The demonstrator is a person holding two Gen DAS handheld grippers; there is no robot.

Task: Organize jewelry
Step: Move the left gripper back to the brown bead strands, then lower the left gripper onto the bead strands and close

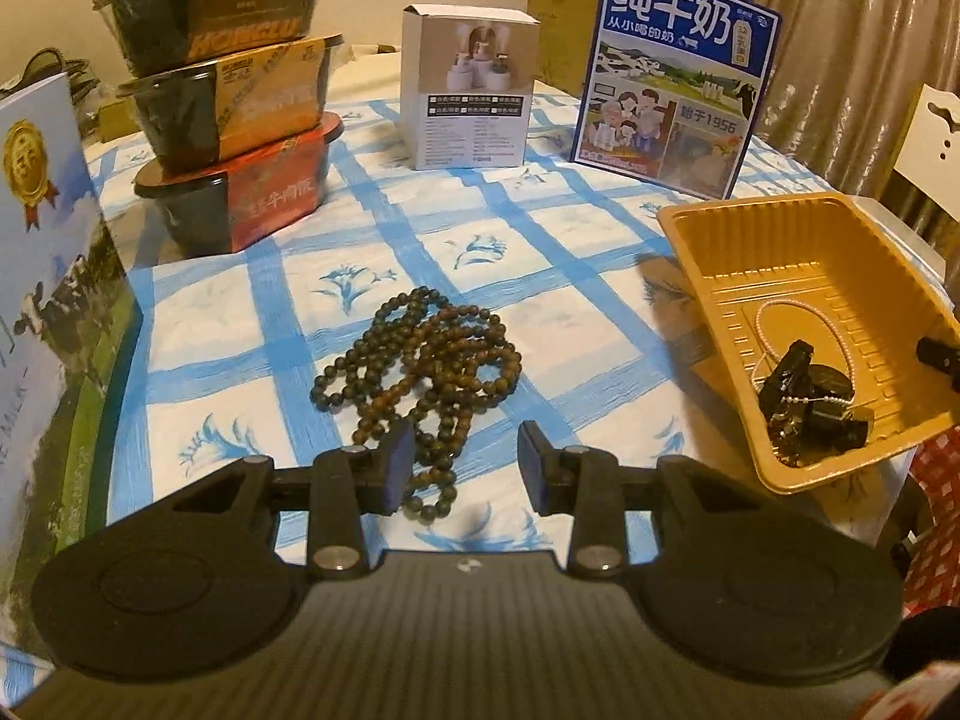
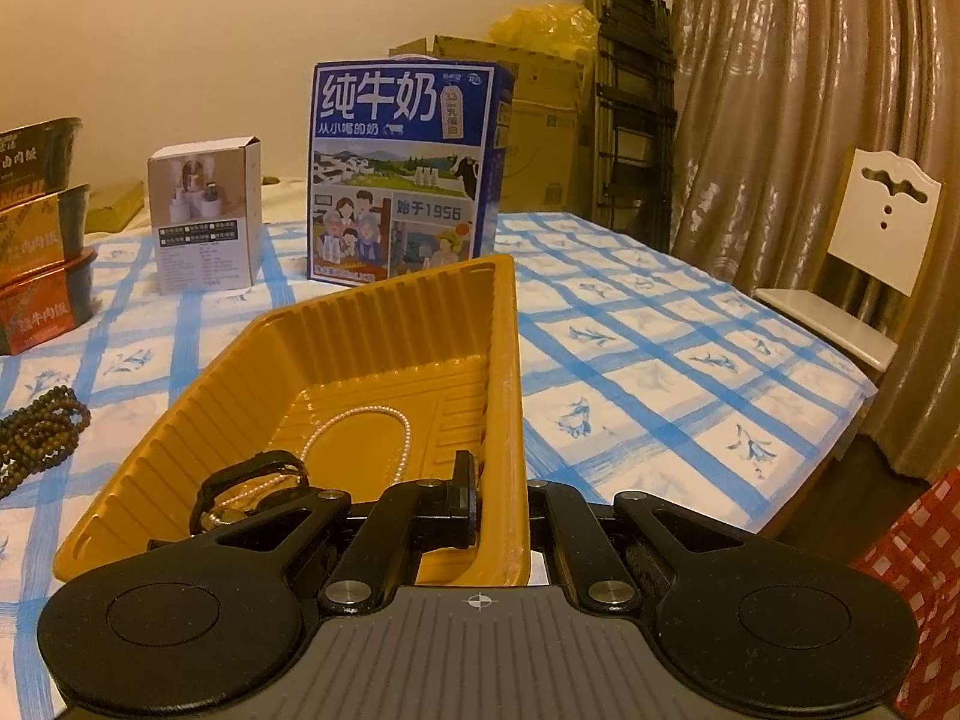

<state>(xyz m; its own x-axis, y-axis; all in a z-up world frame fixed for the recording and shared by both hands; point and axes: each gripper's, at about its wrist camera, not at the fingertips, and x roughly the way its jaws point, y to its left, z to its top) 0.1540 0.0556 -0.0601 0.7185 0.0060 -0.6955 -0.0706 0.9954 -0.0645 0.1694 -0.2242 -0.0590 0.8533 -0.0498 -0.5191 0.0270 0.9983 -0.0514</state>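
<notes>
Steadying the yellow tray (image 2: pixel 384 354) by its wall, the right gripper (image 2: pixel 498 510) frees the wide-open left gripper (image 1: pixel 465 462) for the wooden beads (image 1: pixel 420 360).

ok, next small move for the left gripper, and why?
Probably ease the left gripper forward and down, then close on the brown bead strands. It is open, the beads lie on the tablecloth just ahead, and the right gripper already grips the yellow tray wall.

Right claw (image 2: pixel 501 501): outer finger hidden behind the yellow tray (image 2: pixel 384 330) wall. Bead strands (image 2: pixel 36 438) cut off at the frame's left edge. Dark items (image 1: pixel 804 384) in the tray unidentifiable.
</notes>
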